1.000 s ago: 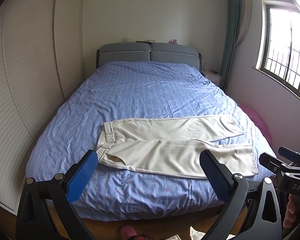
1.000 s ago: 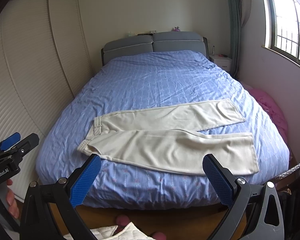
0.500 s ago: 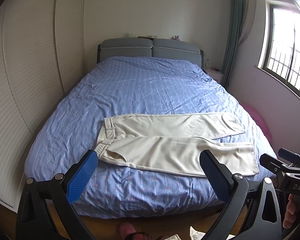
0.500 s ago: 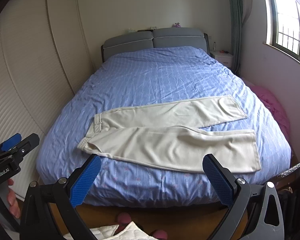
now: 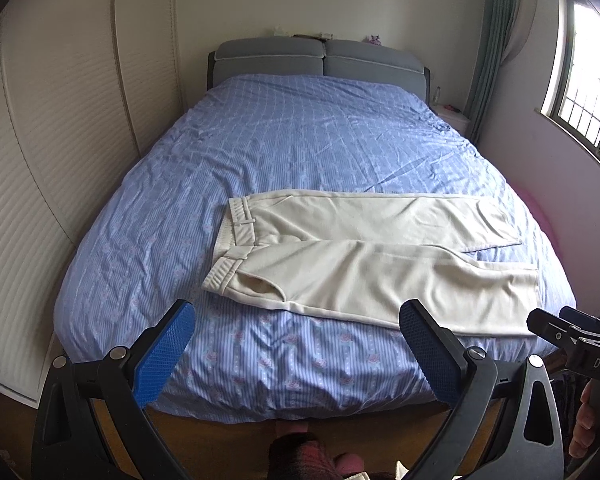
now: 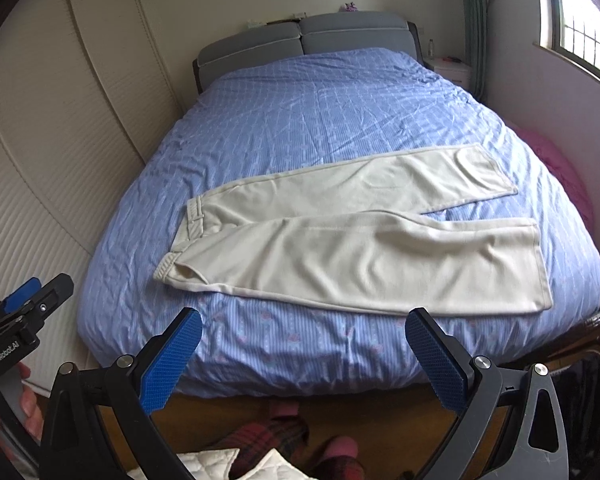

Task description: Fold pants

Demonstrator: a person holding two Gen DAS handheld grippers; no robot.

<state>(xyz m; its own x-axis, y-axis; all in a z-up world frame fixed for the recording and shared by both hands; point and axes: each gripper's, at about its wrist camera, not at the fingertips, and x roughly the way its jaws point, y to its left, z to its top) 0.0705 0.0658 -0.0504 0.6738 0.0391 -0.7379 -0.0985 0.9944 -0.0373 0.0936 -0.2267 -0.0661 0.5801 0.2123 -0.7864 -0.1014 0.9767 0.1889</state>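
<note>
Lying flat near the foot of the blue checked bedspread [image 5: 300, 152], the cream-coloured fabric pants [image 5: 364, 264] wait unfolded.

Waistband points toward the white louvred wardrobe doors [image 5: 52, 160] on the left, the two legs stretch toward the window side, and the nearer leg overlaps the farther one partway along. Both claws hang short of the bed's foot edge, apart from the cloth: the left claw [image 5: 296, 350] is released, blue pads spread wide with nothing between them, and the right claw [image 6: 302, 356] is likewise spread and empty. A grey padded headboard [image 5: 320, 60] stands at the far end.
</note>
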